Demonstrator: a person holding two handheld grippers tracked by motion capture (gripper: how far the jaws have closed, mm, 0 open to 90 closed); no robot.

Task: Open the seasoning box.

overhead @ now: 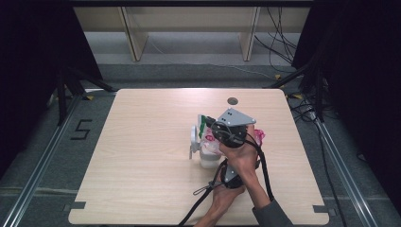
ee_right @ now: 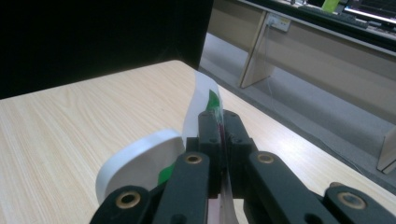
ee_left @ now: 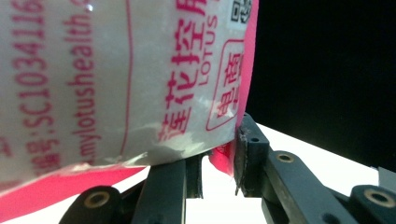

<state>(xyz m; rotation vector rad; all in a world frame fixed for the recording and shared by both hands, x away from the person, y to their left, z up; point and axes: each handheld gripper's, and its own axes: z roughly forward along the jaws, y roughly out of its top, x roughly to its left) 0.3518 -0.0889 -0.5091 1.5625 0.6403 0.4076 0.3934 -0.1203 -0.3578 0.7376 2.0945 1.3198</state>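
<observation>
A white plastic pouch with pink edges and pink printed lettering is hanging just above the left gripper, whose jaws are closing on its pink lower corner. The right gripper is pinching a thin white-and-green flap between shut jaws, a white round lid lying just left of them. Both are working over the pale wooden table, hands crowding above a white container.

My pale wood tabletop has a small round grommet hole near its far edge; a white container stands near its middle.
</observation>
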